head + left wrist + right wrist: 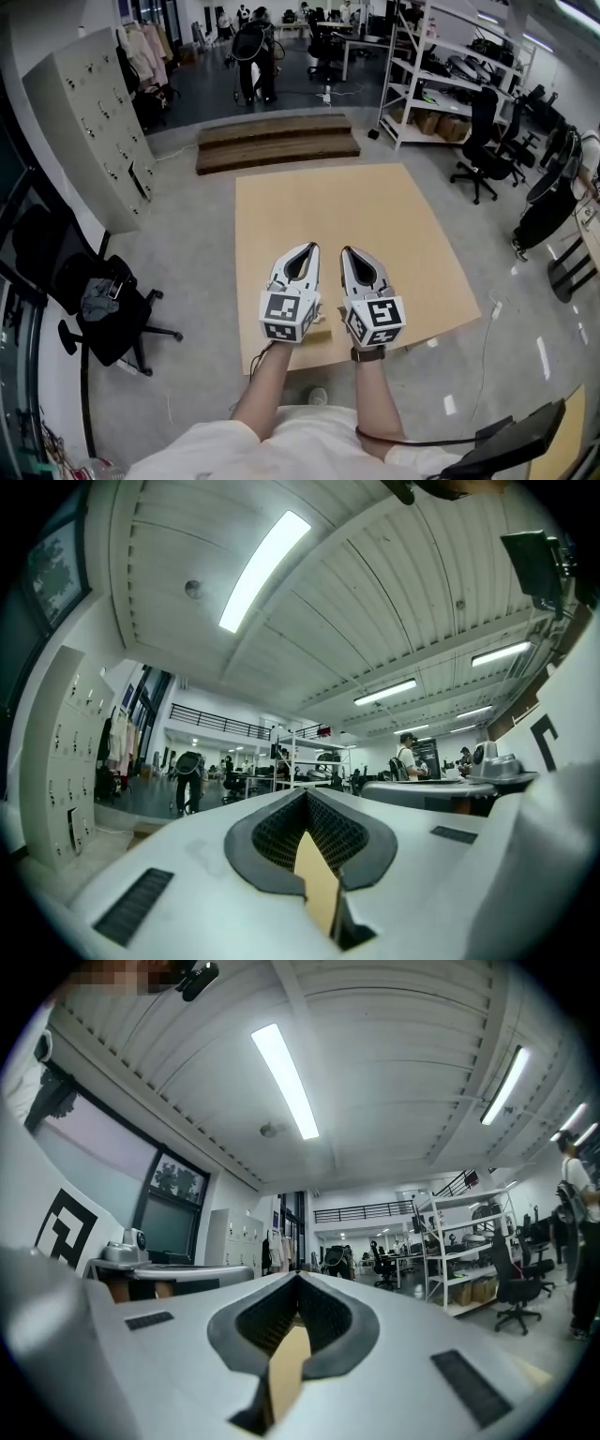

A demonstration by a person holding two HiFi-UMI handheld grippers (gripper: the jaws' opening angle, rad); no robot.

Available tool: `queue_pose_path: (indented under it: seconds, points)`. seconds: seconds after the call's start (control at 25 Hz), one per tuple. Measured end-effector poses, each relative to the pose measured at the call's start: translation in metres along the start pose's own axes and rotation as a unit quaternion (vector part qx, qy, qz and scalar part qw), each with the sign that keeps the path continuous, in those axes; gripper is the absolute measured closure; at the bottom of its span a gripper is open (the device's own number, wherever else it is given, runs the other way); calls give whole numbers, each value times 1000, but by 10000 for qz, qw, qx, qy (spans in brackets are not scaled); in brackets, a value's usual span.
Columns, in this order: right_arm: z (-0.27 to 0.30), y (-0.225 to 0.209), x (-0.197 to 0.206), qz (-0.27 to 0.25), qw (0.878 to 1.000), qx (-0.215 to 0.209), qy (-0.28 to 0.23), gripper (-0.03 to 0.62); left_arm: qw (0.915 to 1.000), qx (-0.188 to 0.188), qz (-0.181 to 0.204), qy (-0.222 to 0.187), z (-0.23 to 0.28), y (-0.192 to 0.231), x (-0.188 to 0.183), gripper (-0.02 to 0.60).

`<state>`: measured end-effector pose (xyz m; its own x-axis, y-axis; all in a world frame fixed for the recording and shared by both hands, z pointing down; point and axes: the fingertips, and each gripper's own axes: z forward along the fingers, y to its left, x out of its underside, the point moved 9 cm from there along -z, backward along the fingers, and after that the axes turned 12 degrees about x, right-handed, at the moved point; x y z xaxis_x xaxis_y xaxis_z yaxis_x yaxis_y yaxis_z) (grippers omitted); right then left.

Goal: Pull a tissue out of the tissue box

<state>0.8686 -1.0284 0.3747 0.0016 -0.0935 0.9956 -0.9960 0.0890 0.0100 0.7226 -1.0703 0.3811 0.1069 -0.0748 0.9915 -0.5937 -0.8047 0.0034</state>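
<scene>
A square tan tabletop [337,211] fills the middle of the head view, standing on a grey floor [187,244]. Beyond it, at upper centre, lies a low stepped wooden platform [277,141]. A grey locker cabinet [89,122] with its doors closed leans in from the upper left, with clothes [141,47] hanging behind it. A black office chair [98,300] at the left edge carries a bundle of grey cloth. At the upper right a white shelving rack [450,70] holds dark gear on its upper tiers and cardboard boxes [429,122] on its lowest one. More black chairs [483,141] stand just beside it. Both gripper views look level across the room, under a ribbed white ceiling with strip lights [264,569].

The left hand-held gripper [310,248] and the right hand-held gripper [345,251] hang side by side over the tabletop's near edge at lower centre. Each has its jaws pressed together at the tips, with nothing between them. A small tan piece [321,333] shows under the left one; I cannot tell what it is. The tissue box shows in none of the views.
</scene>
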Motion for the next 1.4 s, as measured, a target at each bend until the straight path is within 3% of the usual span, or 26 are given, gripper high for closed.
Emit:
queue_pose_path:
  seconds: [0.36,0.76,1.4]
  points:
    - [29,-13,2,83,9993,-367,-21,595,9995,-277,126,21,17,4,1,581]
    - [61,5,24,197,9976,-635,214,595,9975,-655,54,244,9,40,18,581]
    - [104,-1,41,175,9940,-667,849,595,9959,-619,-13,658,24,88,28,581]
